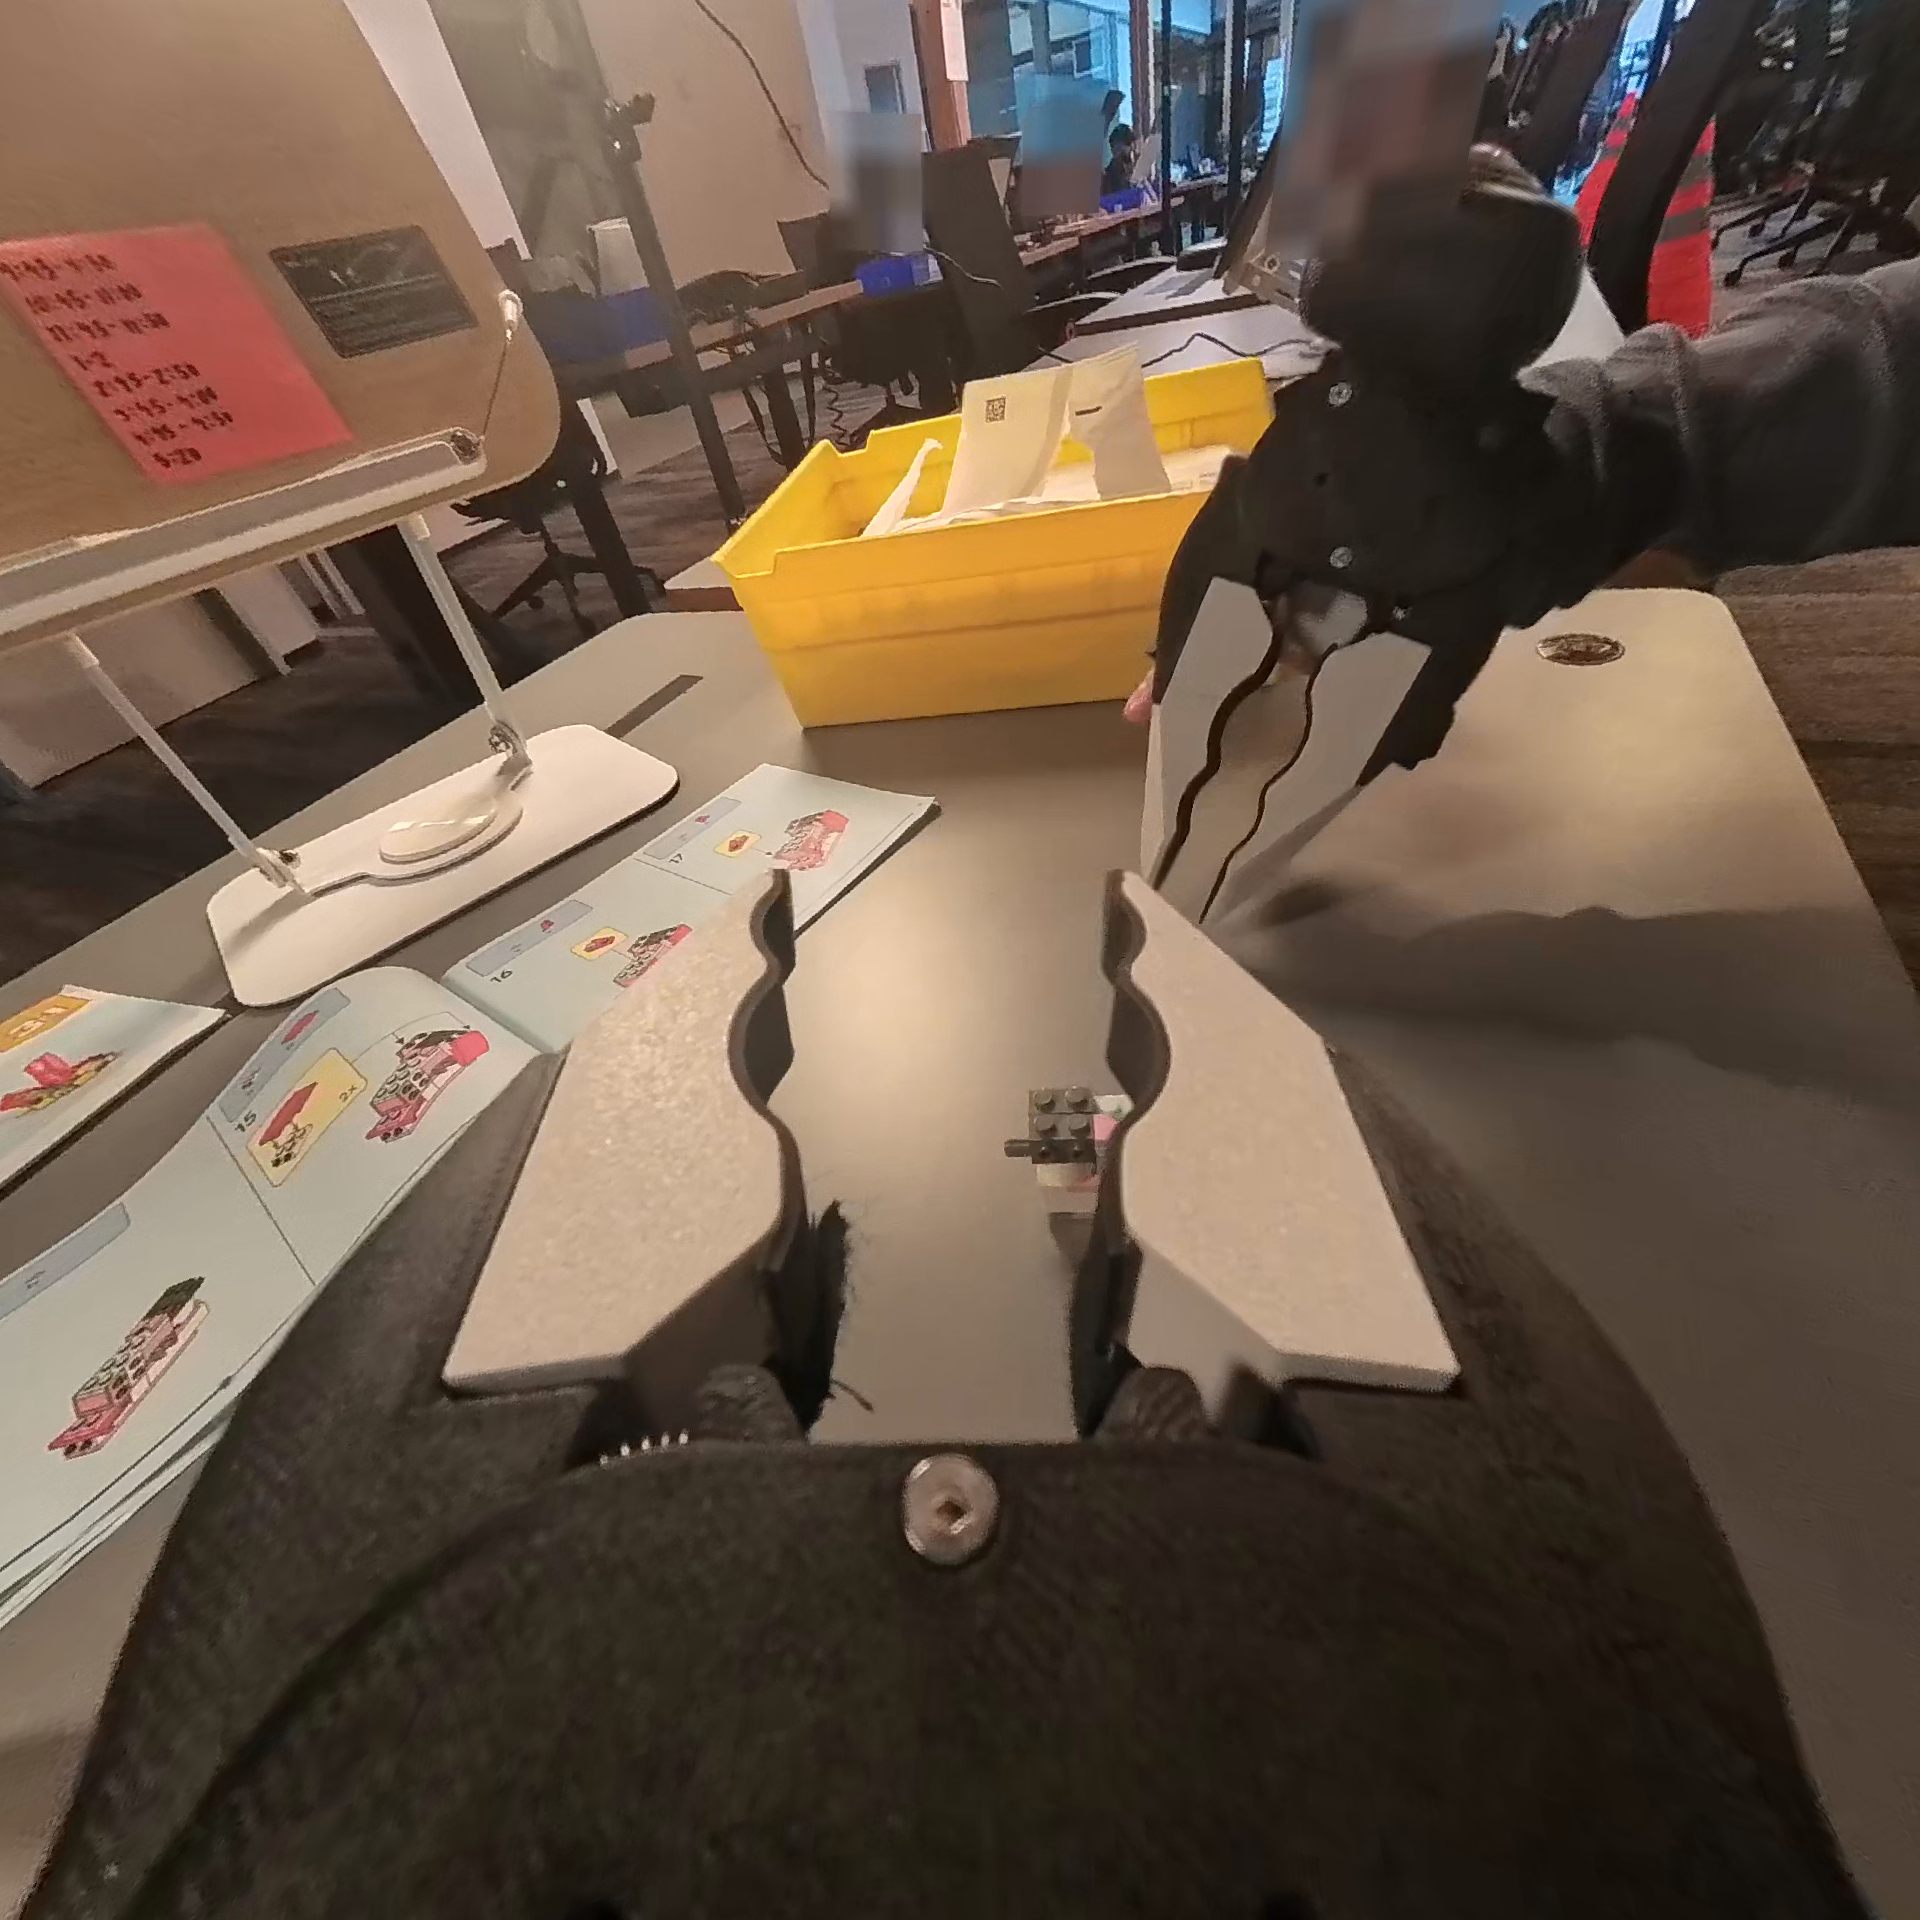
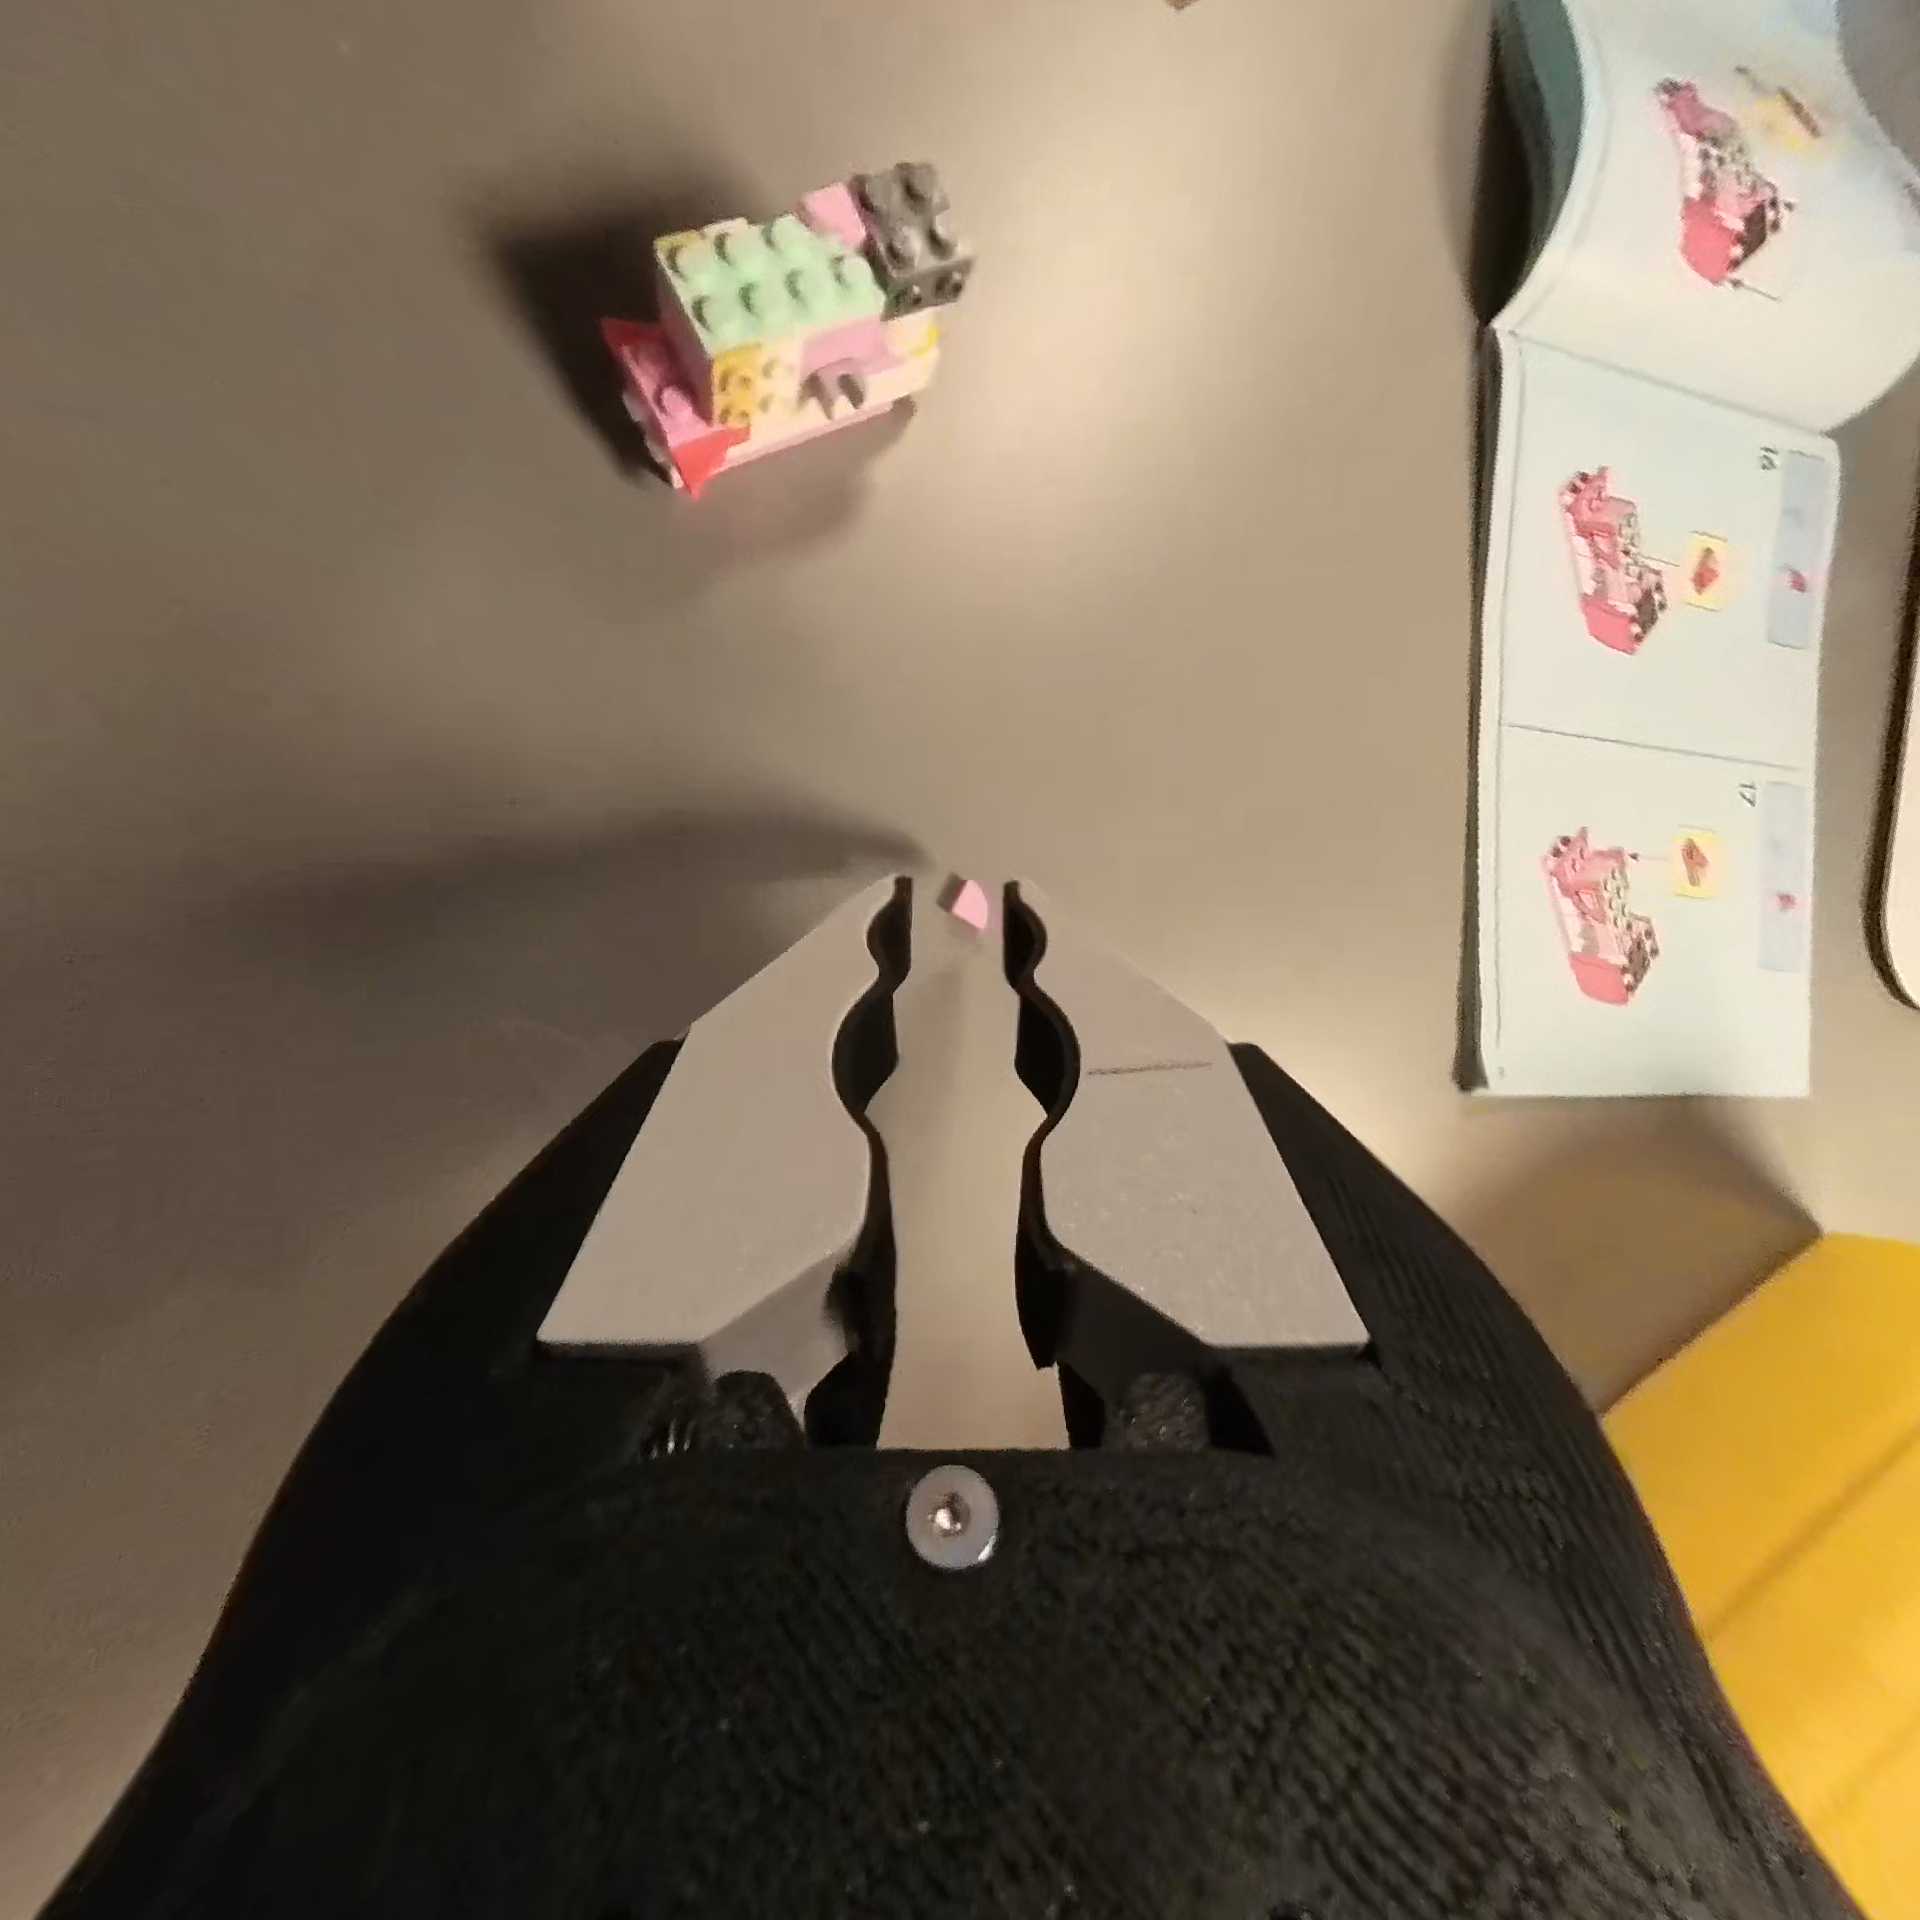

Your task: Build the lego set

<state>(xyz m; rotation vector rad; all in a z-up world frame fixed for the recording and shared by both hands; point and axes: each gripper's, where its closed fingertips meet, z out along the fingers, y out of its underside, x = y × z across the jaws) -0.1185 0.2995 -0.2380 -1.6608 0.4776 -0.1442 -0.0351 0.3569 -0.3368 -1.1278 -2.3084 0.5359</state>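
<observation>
Grey tabletop (image 1: pixel 1558 1039) carries everything I can see. My left gripper (image 1: pixel 951 914) is spread wide with nothing between its fingers; one brick model (image 1: pixel 1065 1132) stands on the table just beside its right finger, partly hidden behind it, and I cannot tell whether they touch. In the right wrist view the same model (image 2: pixel 790 322) shows green, pink, yellow, red and dark grey bricks and lies well ahead of the right gripper (image 2: pixel 956 894).

My right gripper is slightly parted. One small pink brick (image 2: pixel 968 902) sits between its tips, close to the right finger, with a clear gap to the left finger; it is not clamped. In the left wrist view that gripper (image 1: pixel 1195 883) points down at the table just beyond my left gripper's right fingertip, held by a hand in a grey sleeve (image 1: pixel 1714 436).

Count of surrounding items:
- One open instruction booklet (image 1: pixel 343 1081), flat on the table, left of the left gripper.
- One white stand (image 1: pixel 436 831) carrying a tilted board (image 1: pixel 260 208) with one pink note (image 1: pixel 177 343), far left.
- One yellow bin (image 1: pixel 987 603) at the far edge, holding white paper packets (image 1: pixel 1060 436).

Office desks and chairs fill the background.
</observation>
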